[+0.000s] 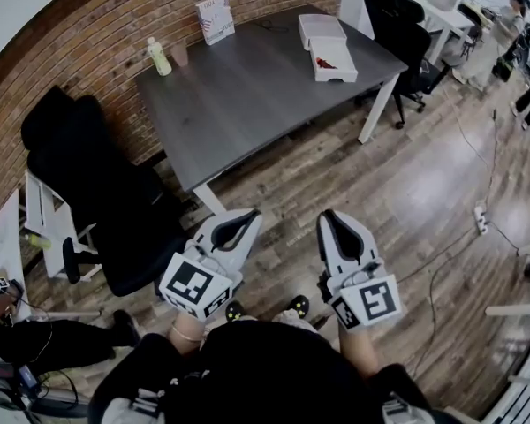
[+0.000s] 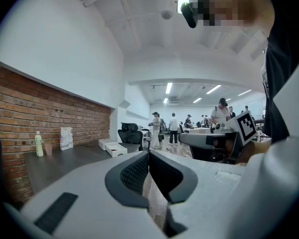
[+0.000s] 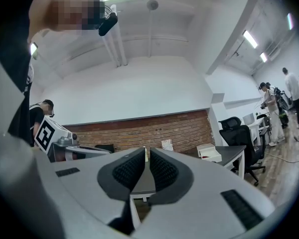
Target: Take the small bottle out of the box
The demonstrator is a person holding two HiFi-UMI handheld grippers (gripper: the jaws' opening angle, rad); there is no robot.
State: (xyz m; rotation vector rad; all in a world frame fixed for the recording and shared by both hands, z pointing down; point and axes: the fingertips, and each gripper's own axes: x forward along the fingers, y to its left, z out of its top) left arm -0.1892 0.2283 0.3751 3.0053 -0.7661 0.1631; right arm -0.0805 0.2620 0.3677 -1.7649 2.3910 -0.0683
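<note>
- Table point(image 1: 247, 95): dark grey top, white legs.
- Box point(image 1: 346, 71): white, red inside.
- Wall point(image 1: 97, 34): red brick.
- Floor point(image 1: 406, 193): brown planks.
- Left gripper point(image 1: 249, 218), right gripper point(image 1: 329, 216): pale grey, black pads, black-and-white markers.

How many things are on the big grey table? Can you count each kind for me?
Bottle: 1
Cup: 1
Printed carton: 1
Open white boxes: 2
Red item inside one box: 1
Total: 6

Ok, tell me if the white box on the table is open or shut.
Open. The white box on the dark table shows its inside, with something red in it; a lid-like white tray lies beside it.
</note>
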